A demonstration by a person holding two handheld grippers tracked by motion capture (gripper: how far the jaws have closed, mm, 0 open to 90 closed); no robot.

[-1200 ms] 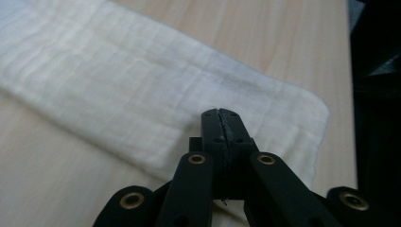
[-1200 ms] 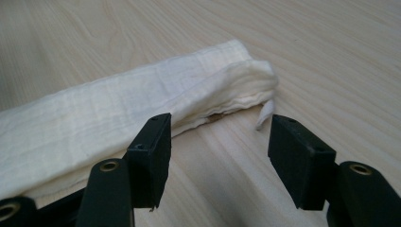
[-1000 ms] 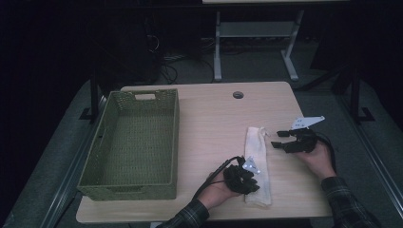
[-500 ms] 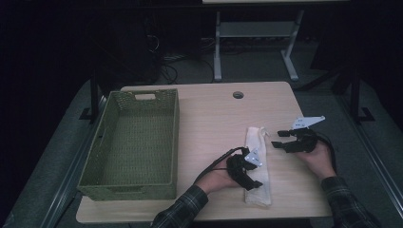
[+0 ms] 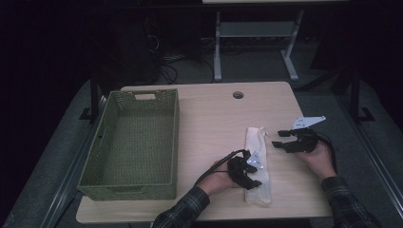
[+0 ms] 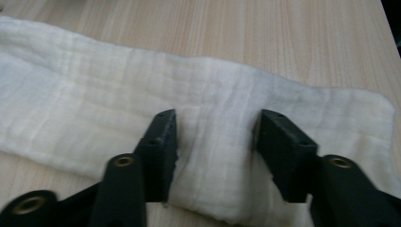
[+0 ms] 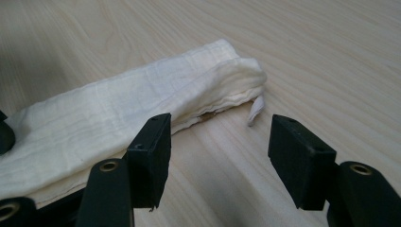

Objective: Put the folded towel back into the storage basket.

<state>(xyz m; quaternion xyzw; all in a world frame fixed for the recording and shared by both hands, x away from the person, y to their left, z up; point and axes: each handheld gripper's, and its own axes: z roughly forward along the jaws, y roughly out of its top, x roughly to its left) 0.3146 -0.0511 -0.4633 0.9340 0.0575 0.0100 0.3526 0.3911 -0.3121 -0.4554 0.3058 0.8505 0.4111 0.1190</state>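
Observation:
A long folded white cloth (image 5: pixel 254 137) lies lengthwise on the right part of the wooden table (image 5: pixel 214 118). My left gripper (image 5: pixel 254 173) rests low over its near half. In the left gripper view the cloth (image 6: pixel 94 109) passes under and between the jaws of the left gripper (image 6: pixel 215 127). Those jaws stand apart and have just been closing, and a soft ridge of fabric lies between them. My right gripper (image 5: pixel 278 138) hovers open just right of the cloth's far half. In the right gripper view, bare wood lies between the jaws of the right gripper (image 7: pixel 220 127), with the cloth's end (image 7: pixel 142 101) just beyond.
A green woven basket (image 5: pixel 90 161) with nothing in it takes up the table's left side. A round cable hole (image 5: pixel 238 95) sits near the far edge. Beyond the table stands a grey desk frame (image 5: pixel 217 52) on a dark floor.
The left hand has shifted slightly over the near part of the cloth, and its sleeve has come further into view. The right hand and the cloth have kept still.

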